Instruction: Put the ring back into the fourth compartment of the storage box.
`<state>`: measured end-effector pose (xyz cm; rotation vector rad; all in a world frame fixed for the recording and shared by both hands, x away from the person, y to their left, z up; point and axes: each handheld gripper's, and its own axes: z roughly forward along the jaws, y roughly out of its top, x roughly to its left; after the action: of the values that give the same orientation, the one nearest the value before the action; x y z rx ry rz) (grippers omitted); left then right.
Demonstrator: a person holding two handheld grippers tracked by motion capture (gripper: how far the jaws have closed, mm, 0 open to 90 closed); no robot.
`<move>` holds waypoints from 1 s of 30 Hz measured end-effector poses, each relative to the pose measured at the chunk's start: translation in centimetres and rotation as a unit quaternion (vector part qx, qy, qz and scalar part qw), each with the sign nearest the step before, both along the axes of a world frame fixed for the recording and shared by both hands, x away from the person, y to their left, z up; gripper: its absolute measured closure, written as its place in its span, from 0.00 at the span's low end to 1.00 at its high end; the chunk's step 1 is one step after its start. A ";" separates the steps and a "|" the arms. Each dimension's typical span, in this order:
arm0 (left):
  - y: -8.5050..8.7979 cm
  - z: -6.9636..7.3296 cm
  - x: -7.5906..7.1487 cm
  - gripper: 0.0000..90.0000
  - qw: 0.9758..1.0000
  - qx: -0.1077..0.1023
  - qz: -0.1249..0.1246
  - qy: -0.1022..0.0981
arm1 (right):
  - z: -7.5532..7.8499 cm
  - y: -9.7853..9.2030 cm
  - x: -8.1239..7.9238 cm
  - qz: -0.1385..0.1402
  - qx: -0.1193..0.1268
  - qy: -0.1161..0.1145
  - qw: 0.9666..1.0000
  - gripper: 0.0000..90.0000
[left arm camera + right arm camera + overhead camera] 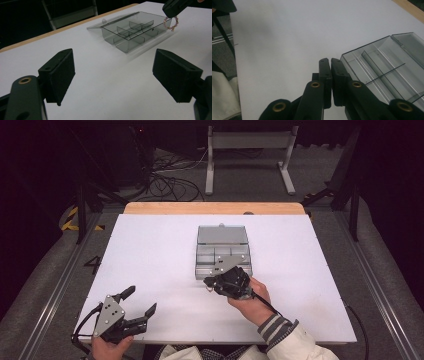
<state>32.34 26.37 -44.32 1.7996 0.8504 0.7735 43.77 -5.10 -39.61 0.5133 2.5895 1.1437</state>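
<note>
While my right hand-held gripper (212, 282) hangs just off the near left corner of the box (222, 252), its jaws are pressed together on a small bracelet (171, 23). Seen from my left hand-held gripper's view, the bracelet is a loop of pale pink and whitish beads dangling from the closed tips, right beside the box's wall; whether it touches the box I cannot tell. In the high view it shows as a faint little ring (208, 288) under the tips, over the tabletop (150, 255) just in front of the box.

That box is clear, smoky grey plastic, shallow and rectangular, and sits a little beyond the middle of the tabletop, toward the far edge. Thin partitions divide it into several compartments, long ones and shorter ones, and all that I can see look bare. Its lid (222, 234) is swung fully open and lies flat behind it, toward the far edge, with a small tab at its far side. My right hand-held gripper's view looks past the closed jaws at the box's corner (382, 72), its walls see-through and the white surface showing beneath.

My left hand-held gripper (141, 304) rests near the near left corner of the tabletop, well apart from the box, its jaws spread wide with nothing between them, pointing toward the box.
</note>
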 end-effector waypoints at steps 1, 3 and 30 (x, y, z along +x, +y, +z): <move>0.0 0.0 0.0 0.21 1.000 0.000 0.000 0.000 | 0.1 0.0 0.3 -0.003 0.001 0.001 1.000 0.98; 0.0 0.0 0.0 0.21 1.000 0.003 0.000 -0.001 | 0.3 0.1 0.5 -0.005 0.002 0.002 1.000 0.98; 0.1 0.0 0.0 0.21 1.000 -0.002 0.001 -0.002 | 1.0 0.9 4.4 -0.049 0.008 0.013 0.999 0.98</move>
<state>32.32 26.43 -44.30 1.7943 0.8506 0.7762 48.14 -4.25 -38.57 0.6556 2.5475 1.1325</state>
